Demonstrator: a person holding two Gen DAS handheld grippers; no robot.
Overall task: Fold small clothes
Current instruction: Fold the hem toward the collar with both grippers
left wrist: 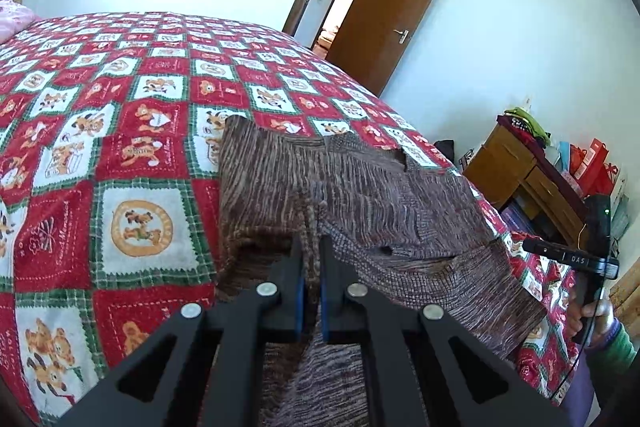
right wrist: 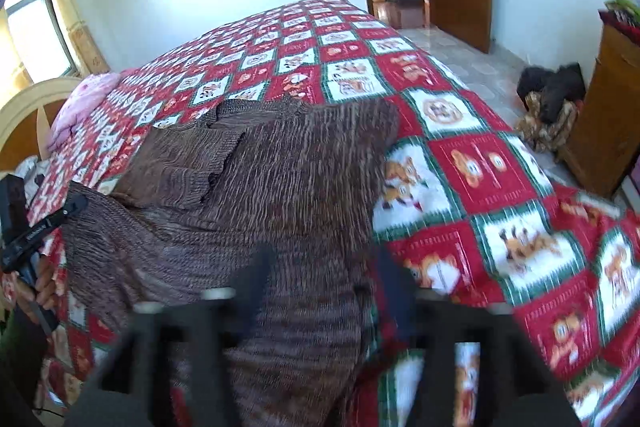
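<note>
A brown striped knit garment (left wrist: 360, 195) lies spread on a bed with a red, white and green checked cover (left wrist: 120, 147). My left gripper (left wrist: 312, 247) is shut on a raised fold at the garment's near edge, and the cloth hangs down between the fingers. In the right wrist view the same garment (right wrist: 260, 179) runs from the cover (right wrist: 480, 167) to my right gripper (right wrist: 324, 267). That gripper is blurred and stands open, its fingers wide apart with knit fabric lying loose between them. A hand holds the left gripper's body at the left edge (right wrist: 36, 231).
A brown door (left wrist: 396, 23) stands open beyond the bed. A wooden cabinet (left wrist: 520, 167) with red bags (left wrist: 592, 163) is to the right. A pink pillow (right wrist: 84, 103) lies by the headboard (right wrist: 28, 115). Dark bags (right wrist: 552, 87) sit on the tiled floor.
</note>
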